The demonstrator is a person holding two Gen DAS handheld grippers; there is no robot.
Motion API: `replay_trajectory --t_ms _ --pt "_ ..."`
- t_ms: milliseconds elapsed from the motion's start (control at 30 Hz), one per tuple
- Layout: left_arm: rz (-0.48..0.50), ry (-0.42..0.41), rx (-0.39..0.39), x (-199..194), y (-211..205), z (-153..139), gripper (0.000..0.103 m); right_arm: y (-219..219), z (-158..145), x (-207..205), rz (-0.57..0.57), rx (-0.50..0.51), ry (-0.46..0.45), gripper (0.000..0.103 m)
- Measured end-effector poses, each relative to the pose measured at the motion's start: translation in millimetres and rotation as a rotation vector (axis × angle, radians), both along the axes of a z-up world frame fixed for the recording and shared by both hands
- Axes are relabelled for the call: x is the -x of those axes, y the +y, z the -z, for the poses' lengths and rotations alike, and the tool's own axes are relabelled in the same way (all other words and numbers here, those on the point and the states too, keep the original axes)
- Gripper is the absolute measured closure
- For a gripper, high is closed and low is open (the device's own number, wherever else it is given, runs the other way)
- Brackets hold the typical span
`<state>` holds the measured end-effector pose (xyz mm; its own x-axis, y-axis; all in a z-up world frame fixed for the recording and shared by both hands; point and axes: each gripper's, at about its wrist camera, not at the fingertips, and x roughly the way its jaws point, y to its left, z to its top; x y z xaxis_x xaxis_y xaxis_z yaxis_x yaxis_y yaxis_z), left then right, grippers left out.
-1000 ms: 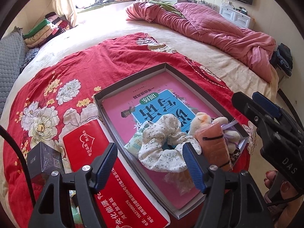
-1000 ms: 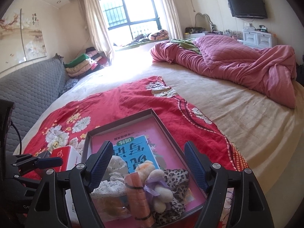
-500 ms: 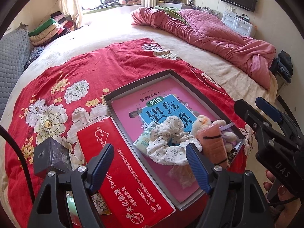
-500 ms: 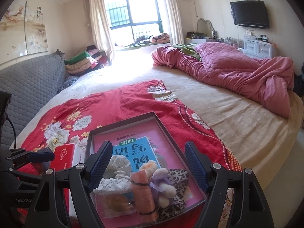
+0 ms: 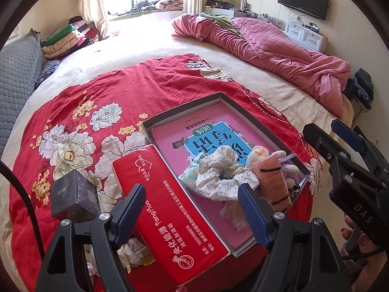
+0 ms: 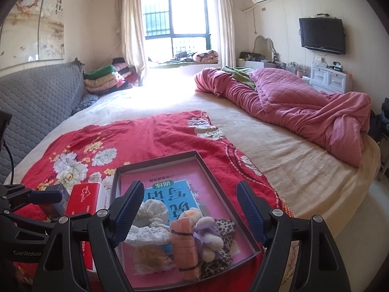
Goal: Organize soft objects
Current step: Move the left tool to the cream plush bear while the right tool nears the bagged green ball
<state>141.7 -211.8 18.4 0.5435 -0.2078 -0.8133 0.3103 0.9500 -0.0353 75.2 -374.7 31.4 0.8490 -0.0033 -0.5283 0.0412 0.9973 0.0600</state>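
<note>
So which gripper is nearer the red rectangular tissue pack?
Left. The left gripper hangs open right over the red rectangular tissue pack; the right gripper hangs open over the grey tray beside it.

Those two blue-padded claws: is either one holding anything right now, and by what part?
Nothing is held. The left claw and the right claw both stand open and empty above the shallow grey tray of soft things.

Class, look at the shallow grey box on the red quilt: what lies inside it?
Inside the box: a pink book, floral scrunchie, orange roll, plush toys, leopard fabric. What lies beneath the pile is covered.
</note>
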Motion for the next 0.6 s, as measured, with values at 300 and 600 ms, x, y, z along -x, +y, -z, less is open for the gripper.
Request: replay_trajectory --t_ms 300,600 --pt "-0.028 -0.019 0.026 13 25 -10 0.026 29 -12 7 -0.075 0.031 -0.009 0.024" --pt "-0.100 -0.034 0.033 28 82 -19 0.026 72 -29 10 -0.197 0.003 -0.029 0.024"
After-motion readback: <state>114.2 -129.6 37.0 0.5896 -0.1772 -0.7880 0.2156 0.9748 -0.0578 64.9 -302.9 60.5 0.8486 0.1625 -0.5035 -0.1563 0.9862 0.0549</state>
